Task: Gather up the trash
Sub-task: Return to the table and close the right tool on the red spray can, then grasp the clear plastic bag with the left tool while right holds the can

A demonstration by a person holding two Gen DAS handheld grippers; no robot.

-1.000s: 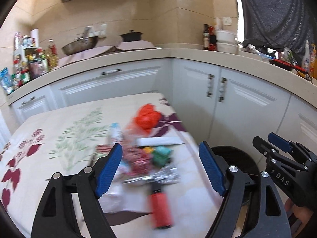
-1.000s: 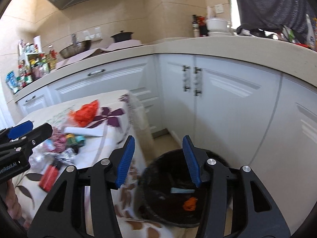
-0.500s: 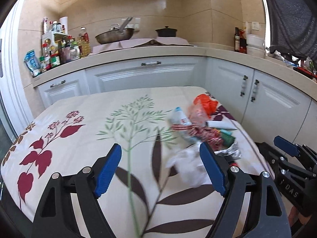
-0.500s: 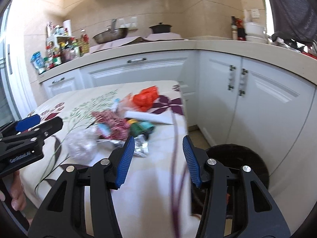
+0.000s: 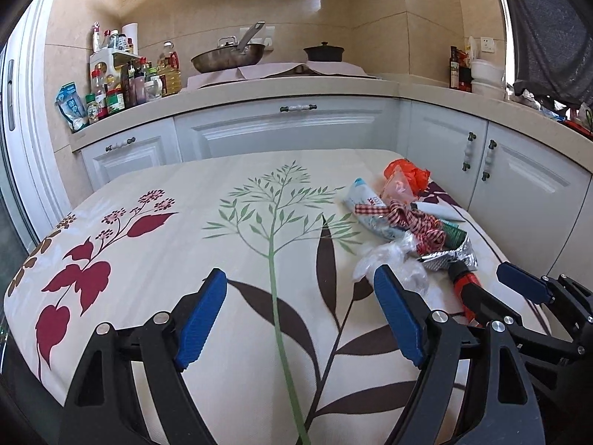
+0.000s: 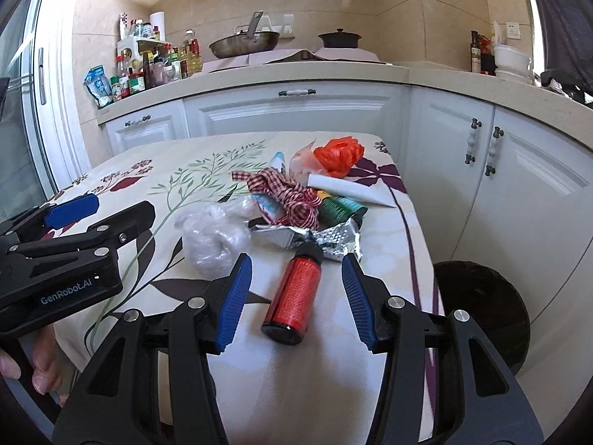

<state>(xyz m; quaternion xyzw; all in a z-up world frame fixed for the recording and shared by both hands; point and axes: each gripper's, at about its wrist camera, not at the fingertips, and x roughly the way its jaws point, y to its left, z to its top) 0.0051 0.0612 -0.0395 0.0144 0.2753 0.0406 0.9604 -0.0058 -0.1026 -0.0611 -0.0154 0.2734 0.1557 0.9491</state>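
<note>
I have both tongs wide open and empty. The right tongs hang over the near right part of the bench, and the red canister lies directly between their blue pads, not yet touched as far as I can tell. Its long axis runs near to far, tilted slightly right at the far end, so it lines up roughly with the fingers; I judge a pinch across its width would suit. Its black cap pushes into the crumpled foil just beyond.

My left tongs sit over bare patterned cloth, with the heap well to their right, so the right hand is clearly nearer. The clear plastic wad lies just left of the canister; the checked ribbon, green roll, white tube and orange bag lie farther off.

The black bin stands on the floor at the right, below the bench edge; its inside is hidden from here. In the left view the canister is mostly covered by the right tongs.
</note>
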